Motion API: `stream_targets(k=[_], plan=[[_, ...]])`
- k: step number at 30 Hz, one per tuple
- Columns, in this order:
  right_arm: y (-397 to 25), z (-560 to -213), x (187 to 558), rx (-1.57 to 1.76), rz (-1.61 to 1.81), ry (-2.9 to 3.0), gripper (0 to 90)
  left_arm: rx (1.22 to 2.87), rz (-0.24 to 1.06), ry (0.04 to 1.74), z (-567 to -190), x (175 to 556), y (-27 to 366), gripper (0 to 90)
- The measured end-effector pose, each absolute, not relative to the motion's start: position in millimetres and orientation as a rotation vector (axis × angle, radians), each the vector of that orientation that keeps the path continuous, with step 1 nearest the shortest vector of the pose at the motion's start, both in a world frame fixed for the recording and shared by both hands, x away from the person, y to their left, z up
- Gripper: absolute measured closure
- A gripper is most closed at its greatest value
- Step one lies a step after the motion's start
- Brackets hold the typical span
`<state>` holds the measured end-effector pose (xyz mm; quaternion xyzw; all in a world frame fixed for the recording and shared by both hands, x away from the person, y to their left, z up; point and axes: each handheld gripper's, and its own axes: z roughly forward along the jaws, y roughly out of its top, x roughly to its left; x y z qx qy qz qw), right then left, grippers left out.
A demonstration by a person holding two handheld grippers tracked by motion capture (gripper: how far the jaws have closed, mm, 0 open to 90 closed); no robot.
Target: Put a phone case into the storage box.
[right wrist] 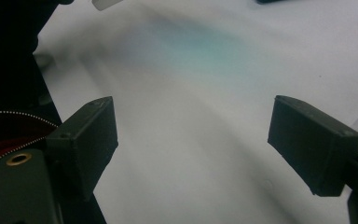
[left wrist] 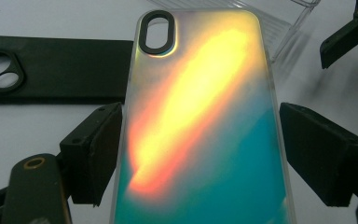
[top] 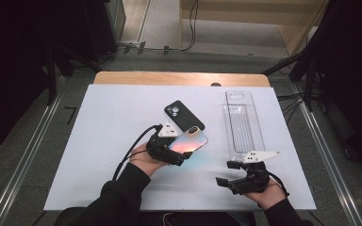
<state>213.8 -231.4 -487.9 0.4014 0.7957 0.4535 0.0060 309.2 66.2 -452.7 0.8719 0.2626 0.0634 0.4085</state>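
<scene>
Left tongs [top: 185, 151] are reaching over the middle of the table [top: 103, 141], with the iridescent phone case [top: 190, 141] lying between their two black jaws. From the left gripper view the case [left wrist: 200, 126] is sitting lengthwise in the gap, its camera cut-out pointing away; the left jaw seems to be touching the case's edge while the right jaw is standing a little clear of it, so the grip is looking loose rather than clamped, though the blur makes this hard to judge. Just beyond the iridescent case, a black phone case [top: 184, 115] is lying flat on the table, touching or nearly touching it. Farther to the right, a clear plastic tray [top: 242, 122] is standing lengthwise on the white surface. Right tongs [top: 223, 173] are hovering near the table's front edge, just below the near end of the tray, with their jaws spread wide apart and nothing between them; the right gripper view is showing bare white table [right wrist: 191, 116] between the jaws.
</scene>
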Motion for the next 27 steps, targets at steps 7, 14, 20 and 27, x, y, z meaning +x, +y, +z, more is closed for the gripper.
stream_targets(k=[7, 14, 20, 27], plan=[[-226, -478, 213, 1.295, 1.450, 2.451, 13.9, 2.115, 0.183, 0.735, -452, 305, 73, 17.4], [-220, -469, 215, 1.338, 1.481, 2.414, 13.9, 2.002, 0.228, 0.844, -456, 301, 82, 17.4], [-217, -461, 220, 1.406, 1.500, 2.364, 14.0, 1.909, 0.255, 0.899, -461, 295, 85, 17.4], [-212, -453, 227, 1.443, 1.522, 2.319, 14.0, 1.839, 0.264, 0.939, -467, 291, 85, 17.4]])
